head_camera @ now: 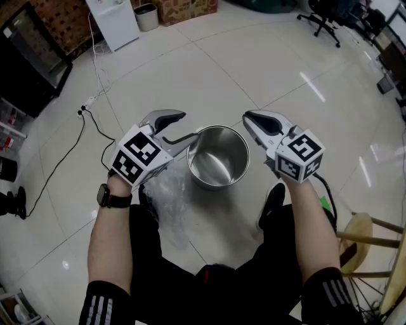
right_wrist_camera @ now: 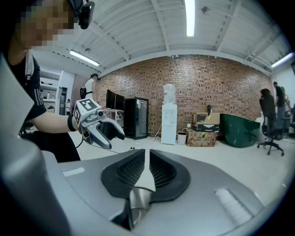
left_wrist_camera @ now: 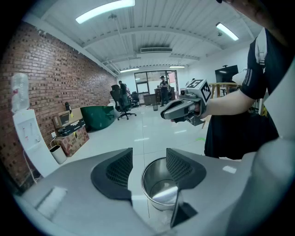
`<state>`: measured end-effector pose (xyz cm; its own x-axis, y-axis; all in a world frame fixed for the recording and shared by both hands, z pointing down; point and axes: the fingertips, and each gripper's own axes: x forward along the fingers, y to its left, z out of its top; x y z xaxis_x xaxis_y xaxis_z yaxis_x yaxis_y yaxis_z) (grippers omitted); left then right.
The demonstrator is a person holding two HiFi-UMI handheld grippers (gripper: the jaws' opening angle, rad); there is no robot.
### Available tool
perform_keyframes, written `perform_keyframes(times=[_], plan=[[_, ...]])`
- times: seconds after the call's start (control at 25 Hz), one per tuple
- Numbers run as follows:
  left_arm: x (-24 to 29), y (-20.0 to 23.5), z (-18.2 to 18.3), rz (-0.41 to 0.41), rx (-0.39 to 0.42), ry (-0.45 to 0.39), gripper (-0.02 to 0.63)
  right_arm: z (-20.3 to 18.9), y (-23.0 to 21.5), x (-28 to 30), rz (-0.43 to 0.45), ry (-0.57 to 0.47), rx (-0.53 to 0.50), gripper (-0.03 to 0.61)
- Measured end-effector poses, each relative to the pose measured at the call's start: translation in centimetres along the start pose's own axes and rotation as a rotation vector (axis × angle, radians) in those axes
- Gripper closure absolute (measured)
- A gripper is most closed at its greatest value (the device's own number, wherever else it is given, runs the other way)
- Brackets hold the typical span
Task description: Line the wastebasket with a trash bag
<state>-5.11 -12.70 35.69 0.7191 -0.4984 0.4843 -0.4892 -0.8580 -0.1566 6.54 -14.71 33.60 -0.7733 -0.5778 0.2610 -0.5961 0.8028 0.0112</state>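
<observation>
A shiny steel wastebasket (head_camera: 217,160) stands upright and bare inside on the pale tiled floor, between my two grippers. My left gripper (head_camera: 184,127) is held at its left rim, open, with nothing between its pads. In the left gripper view the wastebasket (left_wrist_camera: 161,185) shows through the gap of the left gripper (left_wrist_camera: 149,160). My right gripper (head_camera: 248,118) hovers at the basket's right rim, shut and holding nothing; in its own view the right gripper (right_wrist_camera: 147,159) is above the steel rim (right_wrist_camera: 138,202). A crumpled clear trash bag (head_camera: 167,198) lies on the floor left of the basket.
A wooden stool (head_camera: 368,235) stands at the right beside my leg. A black cable (head_camera: 81,136) runs across the floor at the left. Farther off are a white water dispenser (head_camera: 114,22), a small bin (head_camera: 146,17) and office chairs (head_camera: 323,19).
</observation>
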Motion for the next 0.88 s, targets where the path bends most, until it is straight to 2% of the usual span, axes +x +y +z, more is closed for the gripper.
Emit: perform_keyframes(times=[0.16,0.28,0.44,0.64,0.88], plan=[[-1.0,0.1,0.1,0.005,0.005,-0.003,0.391,0.0,1.8,1.2,0.05,0.008,-0.003,0.51],[-1.7,0.4,-0.2,0.013,0.005,-0.007,0.391,-1.0,4.5,2.9,0.137,0.033,-0.008,0.465],[-2.6,0.7,-0.4,0.019,0.001,-0.012,0.391,-2.3,8.2,4.9,0.227,0.082,-0.057,0.443],[-4.0,1.3,-1.2,0.034,-0.012,-0.012,0.391,-4.2,12.3,7.1,0.31,0.134,-0.071,0.422],[-6.0,2.1,-3.2,0.059,-0.024,0.008,0.391,-7.5,19.5,9.6,0.461,0.197,-0.114,0.402]])
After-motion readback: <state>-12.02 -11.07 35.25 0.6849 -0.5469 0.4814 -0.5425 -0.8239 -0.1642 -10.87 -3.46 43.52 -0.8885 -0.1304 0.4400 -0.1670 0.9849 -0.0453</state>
